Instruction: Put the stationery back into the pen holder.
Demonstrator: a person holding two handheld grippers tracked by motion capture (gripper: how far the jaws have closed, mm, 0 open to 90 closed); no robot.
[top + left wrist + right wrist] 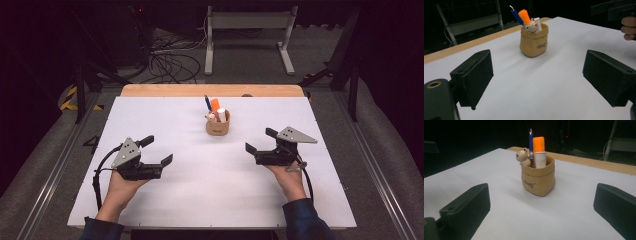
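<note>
The white table (pixel 210 200) lies bare under both grippers; the tan pouch (pixel 538 179) stands ahead of them, midway beyond each pair of spread, empty jaws. Best bring the right gripper (pixel 261 141) in level, then close on the orange marker (pixel 538 144), clear of the blue pen (pixel 531 142); left gripper (pixel 160 148) can steady the pouch.

Lab or recording studio, dim and dark-walled. White work board (pixel 165 200) on wooden table (pixel 210 90), loose cables (pixel 167 62) on grey carpet, metal floor rails (pixel 50 175), stand legs (pixel 90 75), bare metal frame (pixel 250 30) behind.
</note>
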